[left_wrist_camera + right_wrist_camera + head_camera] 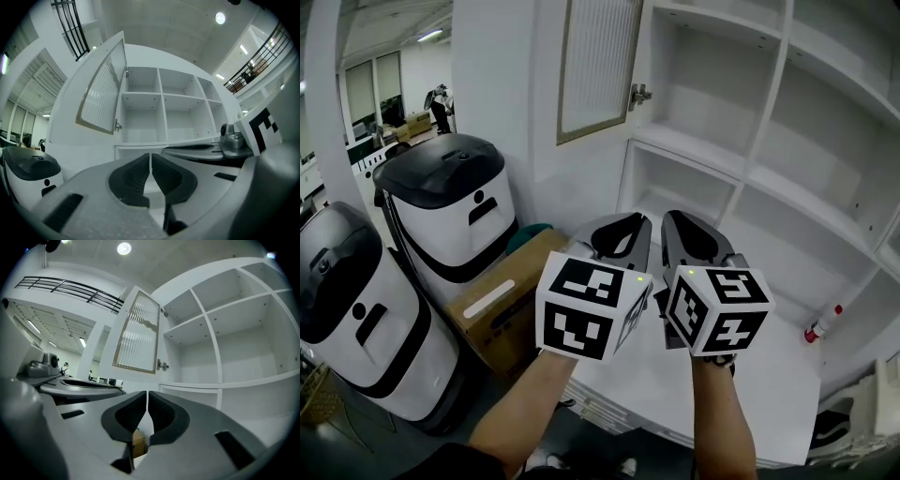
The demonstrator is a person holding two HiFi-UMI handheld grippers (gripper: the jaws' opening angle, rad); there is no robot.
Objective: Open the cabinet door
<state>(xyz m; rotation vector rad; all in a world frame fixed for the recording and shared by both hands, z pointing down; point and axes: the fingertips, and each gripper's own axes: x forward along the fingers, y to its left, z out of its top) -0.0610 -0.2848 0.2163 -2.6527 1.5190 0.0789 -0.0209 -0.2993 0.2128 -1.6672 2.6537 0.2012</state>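
The cabinet door (pixel 595 66), a ribbed glass panel in a wood frame, stands swung wide open to the left of the white shelving (pixel 750 141); it also shows in the left gripper view (pixel 101 93) and the right gripper view (pixel 138 333). Its hinge (pixel 639 94) is bare. My left gripper (pixel 623 225) and right gripper (pixel 680 225) hover side by side in front of the lower shelves, well short of the door. Both point level at the cabinet with jaws together and nothing between them (pixel 150 161) (pixel 147 399).
Two white and black bins (pixel 455 202) (pixel 356 319) stand at the left, with a cardboard box (pixel 502 305) beside them. A white counter (pixel 769 375) lies under the grippers, with a small red-capped item (pixel 823 323) at its right. The shelf compartments are bare.
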